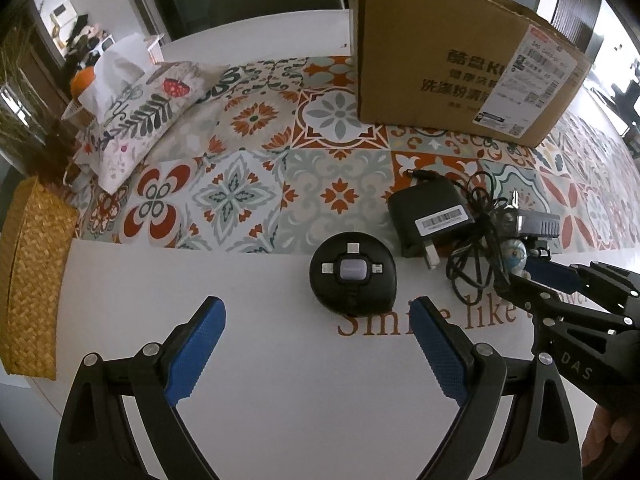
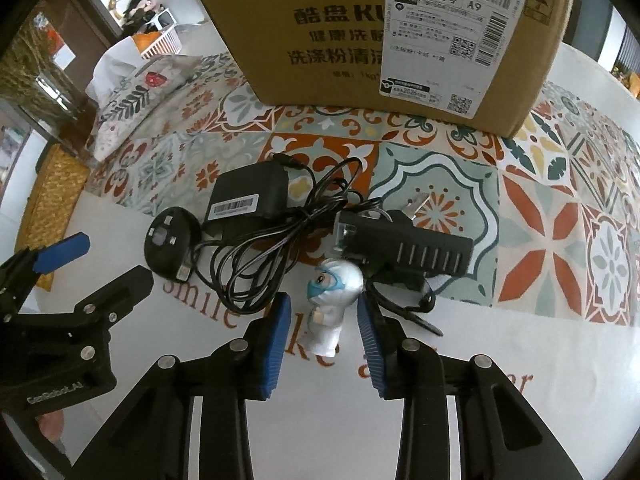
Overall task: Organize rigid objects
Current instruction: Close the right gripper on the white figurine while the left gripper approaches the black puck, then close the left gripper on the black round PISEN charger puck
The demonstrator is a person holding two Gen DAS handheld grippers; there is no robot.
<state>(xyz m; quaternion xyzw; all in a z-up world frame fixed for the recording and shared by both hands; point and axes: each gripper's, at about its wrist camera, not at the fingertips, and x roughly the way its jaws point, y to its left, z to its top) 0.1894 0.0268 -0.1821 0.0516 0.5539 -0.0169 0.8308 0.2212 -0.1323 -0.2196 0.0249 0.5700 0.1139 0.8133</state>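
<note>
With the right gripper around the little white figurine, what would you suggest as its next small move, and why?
Probably close the right gripper. Its fingers already flank the white figurine on both sides with small gaps, so nothing is gripped yet. The black cable lies just left of the left finger, so closing straight, without sliding sideways, seems safest.

Both tongs [image 1: 318, 312] [image 2: 324, 312] apparently agape.

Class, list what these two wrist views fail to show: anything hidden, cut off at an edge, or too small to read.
- Brown cardboard box: its top is cut off by the right wrist frame's edge, so its contents are unseen.
- Small white figurine: in the left wrist view, mostly hidden behind the right gripper and the tangled black cable.
- Black power adapter: its barcode label is too small to read.
</note>
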